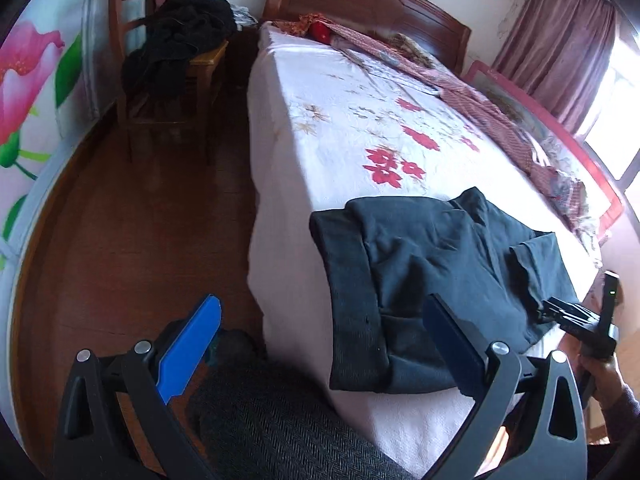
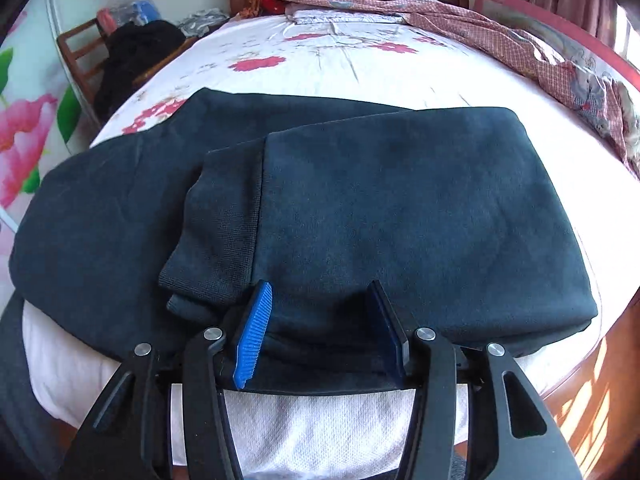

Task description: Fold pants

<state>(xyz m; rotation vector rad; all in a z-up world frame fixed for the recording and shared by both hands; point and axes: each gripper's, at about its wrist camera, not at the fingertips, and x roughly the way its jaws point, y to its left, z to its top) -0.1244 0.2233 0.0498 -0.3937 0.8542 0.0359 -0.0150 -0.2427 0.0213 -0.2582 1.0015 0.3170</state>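
Dark blue-black pants point(image 1: 432, 276) lie folded over at the near edge of the bed; they fill the middle of the right wrist view point(image 2: 360, 208), with a ribbed cuff point(image 2: 224, 240) lying on top. My left gripper point(image 1: 324, 344) is open and empty, off the bed's near left corner, with one finger over the floor and the other over the pants' edge. My right gripper point(image 2: 320, 328) is open, its fingers spread over the near hem of the pants. It also shows in the left wrist view point(image 1: 576, 316) at the pants' right end.
The bed point(image 1: 344, 128) has a white sheet with red flowers. A checked blanket point(image 1: 500, 120) lies along its far side. A wooden chair point(image 1: 168, 80) piled with black clothes stands left of the bed on the wood floor point(image 1: 140, 220). A flowered wall panel point(image 1: 28, 92) is at left.
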